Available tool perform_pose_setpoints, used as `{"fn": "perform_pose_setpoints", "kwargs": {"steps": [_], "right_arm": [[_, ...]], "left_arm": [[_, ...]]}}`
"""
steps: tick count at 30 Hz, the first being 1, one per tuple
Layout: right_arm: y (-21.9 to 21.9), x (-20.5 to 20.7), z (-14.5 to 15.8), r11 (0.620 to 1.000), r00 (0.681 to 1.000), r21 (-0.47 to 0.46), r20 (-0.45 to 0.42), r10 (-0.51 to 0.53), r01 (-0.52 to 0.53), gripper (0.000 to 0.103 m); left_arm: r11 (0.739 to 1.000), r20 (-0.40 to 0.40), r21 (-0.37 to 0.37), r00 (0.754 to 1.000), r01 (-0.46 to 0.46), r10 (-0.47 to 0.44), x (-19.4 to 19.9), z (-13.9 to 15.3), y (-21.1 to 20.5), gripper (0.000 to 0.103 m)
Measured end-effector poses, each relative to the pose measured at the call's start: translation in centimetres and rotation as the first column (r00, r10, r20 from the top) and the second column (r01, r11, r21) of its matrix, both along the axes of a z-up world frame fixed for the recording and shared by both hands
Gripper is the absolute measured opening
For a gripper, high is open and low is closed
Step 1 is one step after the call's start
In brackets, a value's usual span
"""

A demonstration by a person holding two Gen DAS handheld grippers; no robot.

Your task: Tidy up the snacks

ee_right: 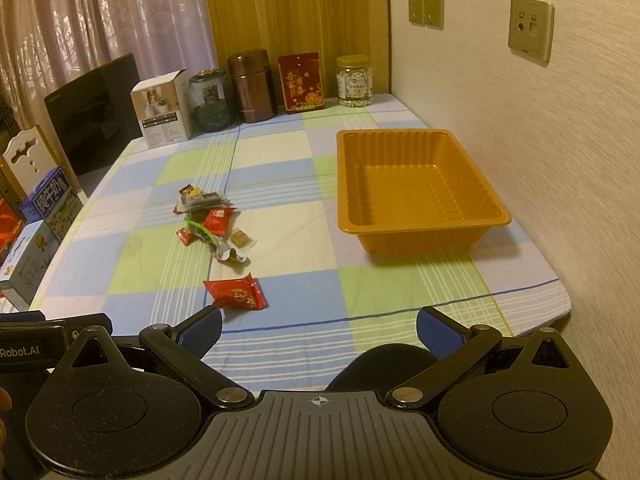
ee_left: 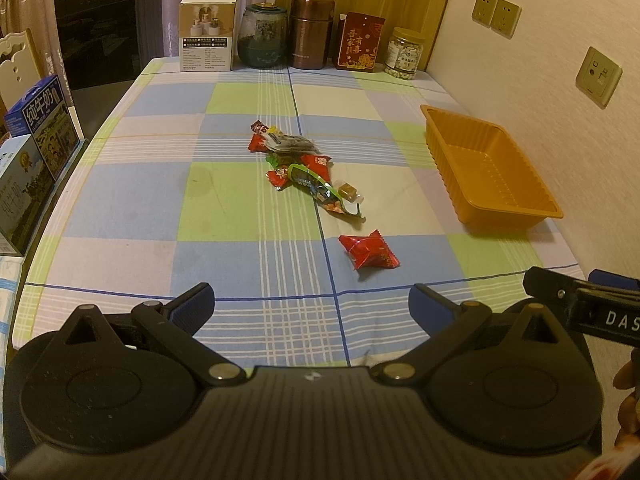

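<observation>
Both my claws are spread wide with nothing in them, left claw (ee_left: 312, 304) and right claw (ee_right: 319, 328) hovering over the checkered-cloth counter (ee_left: 224, 216). Loose pile of wrapped snacks (ee_left: 304, 168) mid-counter, one red foil snack packet (ee_right: 235, 291) nearer me, empty orange ribbed plastic tray (ee_right: 416, 184) off right.

An orange plastic tray (ee_right: 420, 184) sits upright and empty on the checked tabletop (ee_right: 280, 152). Well to the left of the tray lies a loose heap of small wrapped snacks (ee_right: 208, 220), red, green and brown. One red packet (ee_right: 236, 292) lies flat, apart from the heap, nearer than the tray.
</observation>
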State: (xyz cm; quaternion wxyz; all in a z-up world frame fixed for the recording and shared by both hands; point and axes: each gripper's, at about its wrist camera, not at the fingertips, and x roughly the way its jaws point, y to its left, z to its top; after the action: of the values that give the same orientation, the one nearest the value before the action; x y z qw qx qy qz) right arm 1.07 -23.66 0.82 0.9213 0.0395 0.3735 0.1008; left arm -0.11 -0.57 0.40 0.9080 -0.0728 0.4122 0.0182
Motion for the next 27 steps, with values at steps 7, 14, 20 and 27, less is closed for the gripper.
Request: {"fn": "perform_pose_setpoints", "kwargs": {"steps": [7, 14, 20, 27], "right_arm": [[-0.01, 0.00, 0.01, 1.000, 1.000, 0.001, 0.000, 0.000, 0.000, 0.103], [0.00, -0.02, -0.03, 1.000, 1.000, 0.001, 0.000, 0.000, 0.000, 0.103], [0.11, -0.06, -0.30, 1.000, 1.000, 0.003, -0.005, 0.001, -0.001, 0.103], [0.19, 0.42, -0.74, 0.999, 1.000, 0.020, 0.009, 0.029, -0.029, 0.103]], "left_arm": [[1.000, 0.001, 0.000, 1.000, 0.001, -0.001, -0.02, -0.01, 0.03, 0.103], [1.000, 0.000, -0.001, 1.000, 0.001, -0.001, -0.06, -0.06, -0.05, 0.102], [1.000, 0.000, -0.002, 1.000, -0.001, 0.001, -0.07, -0.07, -0.02, 0.102], [1.000, -0.007, -0.016, 1.000, -0.012, 0.012, 0.23, -0.69, 0.49, 0.103]]}}
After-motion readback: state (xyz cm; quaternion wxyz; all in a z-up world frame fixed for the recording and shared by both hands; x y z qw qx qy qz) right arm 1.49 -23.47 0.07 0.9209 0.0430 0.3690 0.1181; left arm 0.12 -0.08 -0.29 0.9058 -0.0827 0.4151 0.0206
